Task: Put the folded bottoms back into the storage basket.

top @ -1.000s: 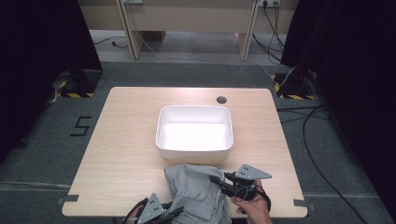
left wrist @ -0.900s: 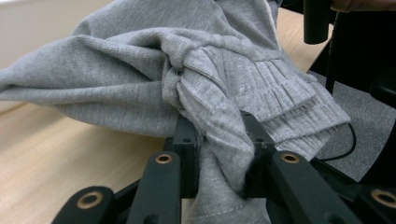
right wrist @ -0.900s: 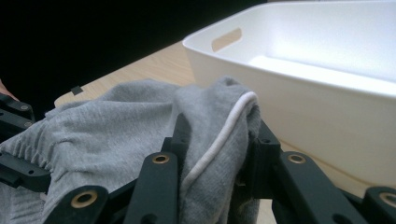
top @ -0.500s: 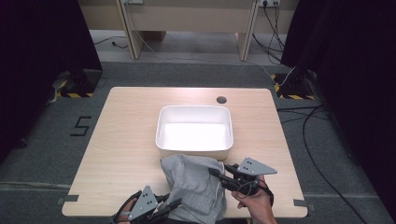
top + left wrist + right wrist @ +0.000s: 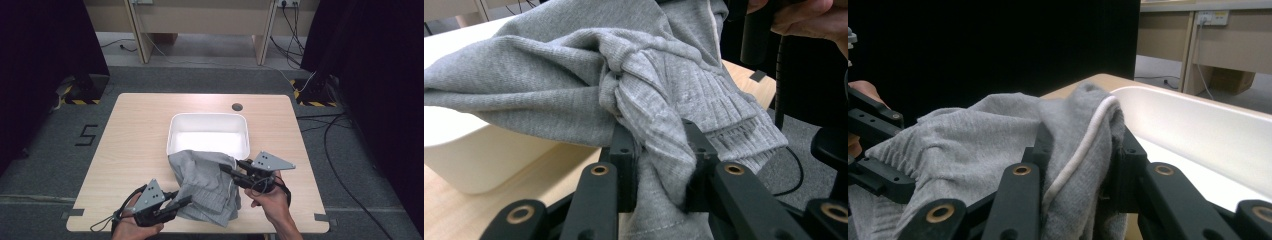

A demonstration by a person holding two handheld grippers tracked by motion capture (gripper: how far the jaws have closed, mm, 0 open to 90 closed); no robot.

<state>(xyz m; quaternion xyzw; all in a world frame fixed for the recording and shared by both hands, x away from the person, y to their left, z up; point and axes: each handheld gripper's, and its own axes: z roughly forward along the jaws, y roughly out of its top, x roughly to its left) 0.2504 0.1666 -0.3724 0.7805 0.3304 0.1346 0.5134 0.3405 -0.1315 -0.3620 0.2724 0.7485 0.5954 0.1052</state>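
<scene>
A grey garment (image 5: pixel 207 182) with a white drawstring hangs bunched between both grippers, lifted off the table near its front edge; its far edge drapes over the near rim of the white tub (image 5: pixel 208 131). My left gripper (image 5: pixel 187 201) is shut on a fold of the grey garment (image 5: pixel 644 100) at its lower left. My right gripper (image 5: pixel 226 170) is shut on the grey garment (image 5: pixel 998 135) at its right side, where the white drawstring (image 5: pixel 1083 145) runs between the jaws. The white tub (image 5: pixel 1208 135) lies just behind that grip.
The wooden table (image 5: pixel 125 145) has a round cable hole (image 5: pixel 237 107) at the back right. Bare tabletop lies left and right of the tub. Cables run over the floor to the right, and wooden furniture legs stand beyond the table.
Both grippers have risen with the garment and carried it away from me, so its far edge now lies over the tub's near rim.
</scene>
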